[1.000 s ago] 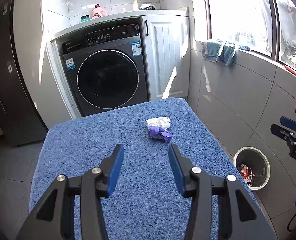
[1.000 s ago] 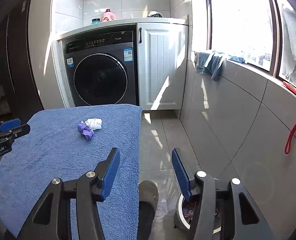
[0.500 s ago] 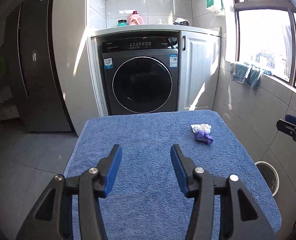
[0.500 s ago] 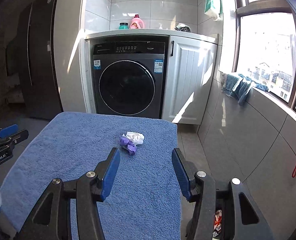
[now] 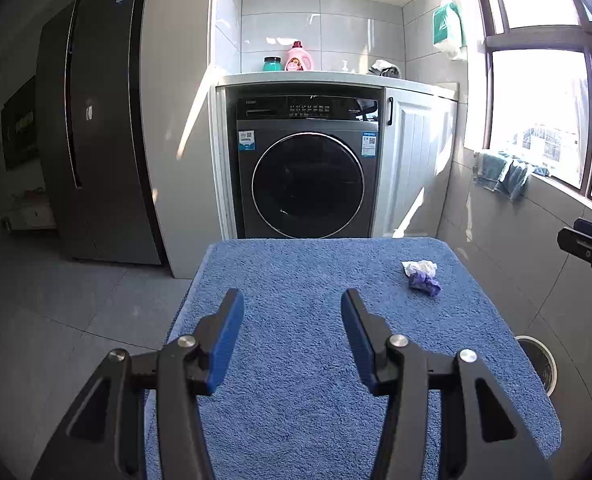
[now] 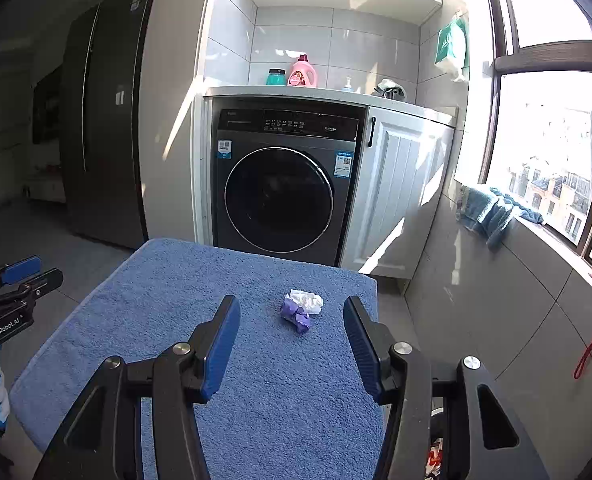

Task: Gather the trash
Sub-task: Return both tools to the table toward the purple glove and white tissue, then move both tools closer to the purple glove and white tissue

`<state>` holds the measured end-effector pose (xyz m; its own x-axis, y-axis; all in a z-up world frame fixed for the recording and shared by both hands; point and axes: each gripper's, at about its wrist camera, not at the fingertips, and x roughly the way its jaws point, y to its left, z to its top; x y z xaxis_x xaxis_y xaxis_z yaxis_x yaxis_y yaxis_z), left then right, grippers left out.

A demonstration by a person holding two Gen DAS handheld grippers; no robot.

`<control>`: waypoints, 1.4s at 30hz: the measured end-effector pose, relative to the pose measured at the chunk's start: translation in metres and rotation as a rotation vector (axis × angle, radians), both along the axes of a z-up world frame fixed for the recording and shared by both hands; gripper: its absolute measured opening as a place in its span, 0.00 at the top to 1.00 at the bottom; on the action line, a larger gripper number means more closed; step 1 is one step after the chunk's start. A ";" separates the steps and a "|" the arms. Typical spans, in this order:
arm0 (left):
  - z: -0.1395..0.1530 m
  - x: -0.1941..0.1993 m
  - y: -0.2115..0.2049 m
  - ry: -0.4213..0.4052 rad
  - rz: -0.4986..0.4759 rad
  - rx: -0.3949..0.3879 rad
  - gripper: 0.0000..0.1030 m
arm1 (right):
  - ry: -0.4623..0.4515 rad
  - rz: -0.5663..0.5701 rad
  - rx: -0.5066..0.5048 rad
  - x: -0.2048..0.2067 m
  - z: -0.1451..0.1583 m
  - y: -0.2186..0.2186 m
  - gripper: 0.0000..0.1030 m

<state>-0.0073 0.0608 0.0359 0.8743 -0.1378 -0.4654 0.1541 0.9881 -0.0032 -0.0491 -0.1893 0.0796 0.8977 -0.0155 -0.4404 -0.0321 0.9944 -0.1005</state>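
A crumpled wad of white and purple paper trash (image 5: 422, 276) (image 6: 301, 309) lies on the blue towel-covered table (image 5: 296, 360) (image 6: 176, 300), near its far right corner. My left gripper (image 5: 290, 304) hovers open over the table's middle, with the wad ahead and to its right. Above the right half of the table my right gripper (image 6: 290, 308) stands open, and the wad shows between its fingers, farther ahead on the towel. Nothing is held by either one. A round white trash bin (image 5: 538, 362) sits on the floor right of the table; a bit of it shows under the right gripper (image 6: 436, 446).
A dark washing machine (image 5: 308, 176) and a white cabinet (image 5: 416, 160) stand behind the table. A tall dark fridge (image 5: 96, 140) is at the left. A tiled wall with a window sill and blue cloths (image 6: 492, 212) runs along the right.
Both grippers swung left and rose, so both views turned from the bin side to face the washing machine. The wad now sits centred ahead of the right gripper. Both stay open and hold nothing.
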 end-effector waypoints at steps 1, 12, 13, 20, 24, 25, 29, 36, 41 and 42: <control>0.002 -0.004 0.002 -0.008 0.004 -0.002 0.53 | -0.007 0.003 -0.003 -0.004 0.002 0.003 0.50; 0.020 -0.040 0.010 -0.066 0.031 0.001 0.53 | -0.074 0.036 -0.006 -0.034 0.018 0.007 0.50; 0.021 -0.041 0.009 -0.067 0.031 0.005 0.53 | -0.075 0.039 -0.006 -0.035 0.018 0.006 0.50; 0.019 -0.033 -0.001 -0.045 0.039 0.018 0.53 | -0.053 0.045 0.013 -0.026 0.008 -0.005 0.50; 0.014 -0.020 -0.013 -0.018 0.034 0.040 0.53 | -0.031 0.034 0.027 -0.016 -0.001 -0.018 0.50; 0.013 -0.015 -0.016 -0.011 0.030 0.047 0.53 | -0.025 0.031 0.032 -0.013 -0.004 -0.022 0.50; 0.007 0.003 -0.034 0.022 0.015 0.071 0.53 | 0.009 0.020 0.050 0.004 -0.017 -0.038 0.50; -0.005 0.039 -0.071 0.076 -0.026 0.110 0.53 | 0.065 -0.001 0.072 0.032 -0.041 -0.067 0.50; -0.016 0.064 -0.097 0.116 -0.063 0.130 0.53 | 0.093 -0.022 0.099 0.053 -0.056 -0.090 0.50; -0.018 0.069 -0.102 0.125 -0.070 0.132 0.52 | 0.098 -0.026 0.104 0.056 -0.059 -0.094 0.50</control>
<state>0.0614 -0.0412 0.0177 0.7989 -0.1271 -0.5878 0.2292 0.9680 0.1022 0.0069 -0.2832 0.0205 0.8501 0.0118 -0.5264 -0.0106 0.9999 0.0053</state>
